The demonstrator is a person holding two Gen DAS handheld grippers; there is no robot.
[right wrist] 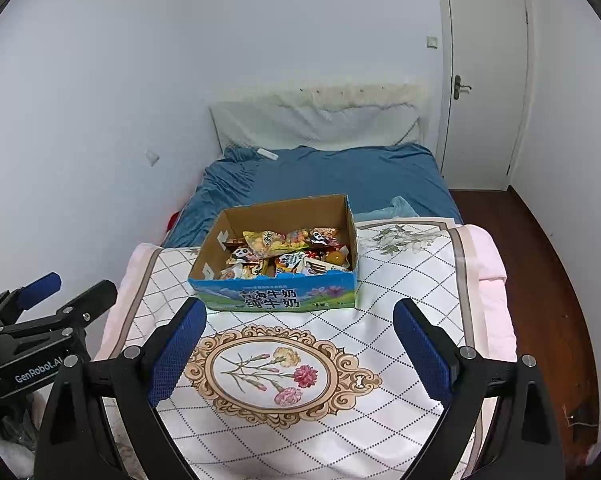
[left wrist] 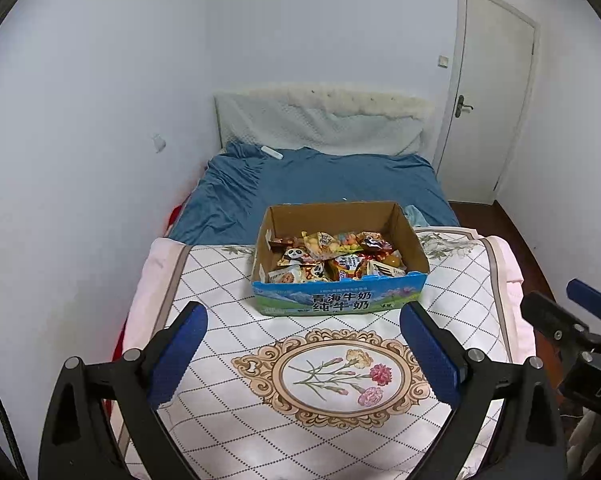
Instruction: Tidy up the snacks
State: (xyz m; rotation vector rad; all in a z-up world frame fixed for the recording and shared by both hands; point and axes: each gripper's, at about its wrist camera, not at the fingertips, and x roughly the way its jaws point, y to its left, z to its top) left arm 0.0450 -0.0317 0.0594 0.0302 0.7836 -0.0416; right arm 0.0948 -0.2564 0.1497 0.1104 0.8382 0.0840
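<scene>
An open cardboard box (left wrist: 340, 300) with a blue and green printed front stands on a white quilt (left wrist: 228, 320) on the bed, also seen in the right wrist view as the box (right wrist: 276, 296). Several bright snack packets (left wrist: 332, 256) fill it, the same snack packets (right wrist: 284, 252). My left gripper (left wrist: 302, 322) hangs open over the quilt, short of the box, nothing between its blue pads. My right gripper (right wrist: 300, 320) is open too, empty, also short of the box. Each gripper shows at the other view's edge: the right gripper (left wrist: 568, 304) and the left gripper (right wrist: 64, 292).
The quilt has a flower medallion (left wrist: 336, 372) in front of the box. Behind the box lies a blue sheet (left wrist: 320, 184) and a pale headboard pillow (left wrist: 320, 120). A wall runs along the bed's left side. A white door (right wrist: 484, 80) and dark wood floor (right wrist: 540, 280) lie to the right.
</scene>
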